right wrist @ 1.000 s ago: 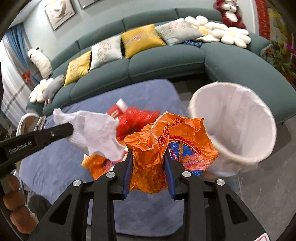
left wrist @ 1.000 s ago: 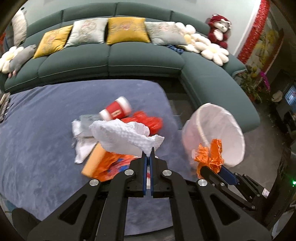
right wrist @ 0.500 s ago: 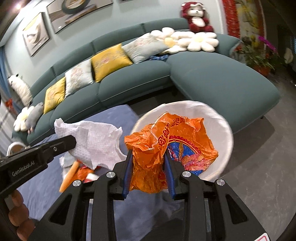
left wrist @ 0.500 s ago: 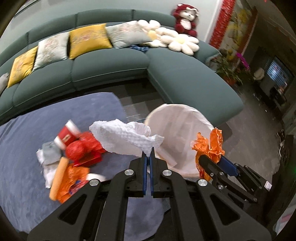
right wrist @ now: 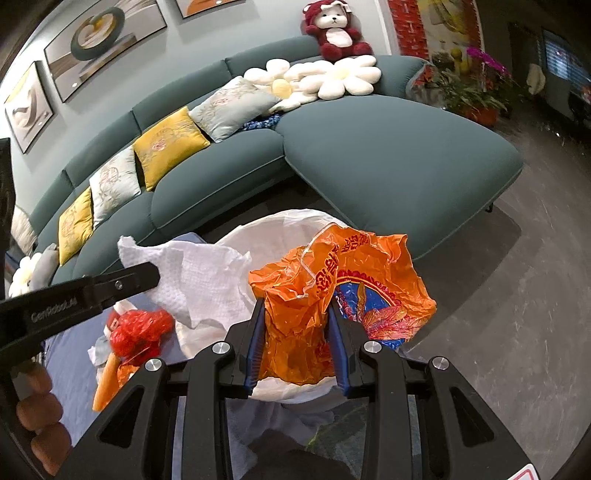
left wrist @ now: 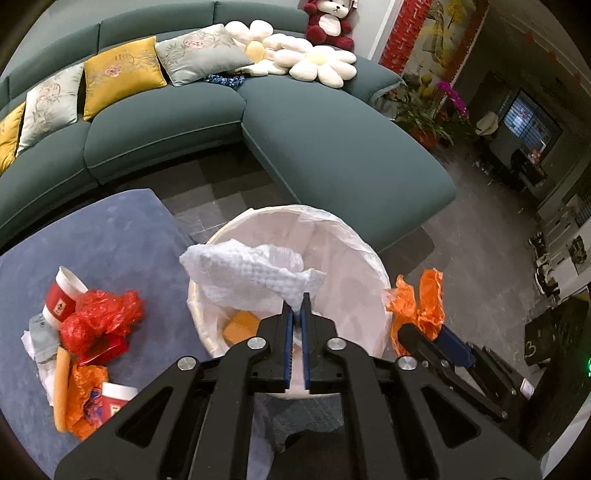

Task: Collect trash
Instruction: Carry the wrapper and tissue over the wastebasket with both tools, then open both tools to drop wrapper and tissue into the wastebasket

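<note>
The left claw [left wrist: 296,308] has just been opening: its blue pads now stand a slit apart, with a corner of a white paper towel [left wrist: 251,275] between them at the tips. Whether the pads still press on it cannot be told. The towel fans out ahead of this claw, over the open mouth of a white-lined waste bin [left wrist: 354,243].

The right claw [right wrist: 297,314] is clamped on a crumpled orange plastic bag [right wrist: 332,280], which bulges up and to the right of the pads. This bag also hangs above the bin, whose rim shows behind it.

Inside the bin, just below and left of the left claw's tips, lies a tan block-shaped piece [left wrist: 240,326].

Left of both claws, on a blue-grey rug [left wrist: 110,236], sits a pile of litter: a red paper cup [left wrist: 62,297], crumpled red plastic [left wrist: 101,319], an orange wrapper [left wrist: 83,397] and white tissue.

Beyond the bin curves a dark green sofa [left wrist: 332,147] with yellow and grey cushions, flower-shaped pillows and a red plush bear [left wrist: 328,22].
</note>
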`<action>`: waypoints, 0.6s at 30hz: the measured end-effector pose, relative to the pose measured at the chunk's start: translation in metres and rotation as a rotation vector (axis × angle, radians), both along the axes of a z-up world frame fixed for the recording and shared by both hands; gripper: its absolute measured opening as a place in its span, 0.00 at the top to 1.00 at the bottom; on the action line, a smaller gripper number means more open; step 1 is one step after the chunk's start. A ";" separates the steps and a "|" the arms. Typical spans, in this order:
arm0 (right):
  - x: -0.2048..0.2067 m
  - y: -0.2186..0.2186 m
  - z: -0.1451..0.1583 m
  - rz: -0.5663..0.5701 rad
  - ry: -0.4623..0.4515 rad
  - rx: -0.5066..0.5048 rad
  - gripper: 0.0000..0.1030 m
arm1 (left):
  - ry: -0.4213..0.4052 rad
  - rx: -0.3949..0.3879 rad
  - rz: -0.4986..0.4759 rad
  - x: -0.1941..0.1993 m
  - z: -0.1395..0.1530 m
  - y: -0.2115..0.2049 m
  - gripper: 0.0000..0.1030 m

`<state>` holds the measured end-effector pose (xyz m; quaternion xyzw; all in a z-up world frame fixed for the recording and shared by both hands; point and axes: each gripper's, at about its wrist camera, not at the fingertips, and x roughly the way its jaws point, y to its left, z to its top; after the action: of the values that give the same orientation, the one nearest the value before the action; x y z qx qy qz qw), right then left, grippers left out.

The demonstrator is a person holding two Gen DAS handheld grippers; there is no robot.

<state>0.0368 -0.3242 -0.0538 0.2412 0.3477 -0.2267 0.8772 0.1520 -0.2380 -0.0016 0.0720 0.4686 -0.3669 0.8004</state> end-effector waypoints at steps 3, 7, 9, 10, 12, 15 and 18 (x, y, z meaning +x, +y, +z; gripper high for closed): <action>0.005 0.000 -0.003 0.002 0.001 0.003 0.70 | -0.004 0.008 0.028 0.007 -0.003 0.000 0.67; 0.012 0.001 -0.005 0.016 0.001 0.006 0.70 | -0.032 0.019 0.060 0.011 -0.001 0.008 0.62; 0.014 0.003 -0.005 0.023 -0.002 0.004 0.70 | -0.035 0.033 0.074 0.015 -0.003 0.014 0.62; 0.016 0.004 -0.004 0.027 -0.003 0.003 0.70 | -0.034 0.034 0.080 0.015 -0.003 0.016 0.62; 0.021 0.006 -0.004 0.035 -0.005 0.003 0.70 | -0.036 0.037 0.098 0.017 -0.004 0.022 0.62; 0.025 0.008 -0.003 0.045 -0.007 0.001 0.70 | -0.042 0.046 0.119 0.019 -0.006 0.031 0.62; 0.030 0.009 -0.001 0.058 -0.006 -0.008 0.70 | -0.043 0.050 0.133 0.021 -0.006 0.036 0.62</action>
<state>0.0665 -0.3147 -0.0552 0.2283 0.3509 -0.2018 0.8855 0.1731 -0.2019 -0.0079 0.0686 0.4640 -0.2993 0.8309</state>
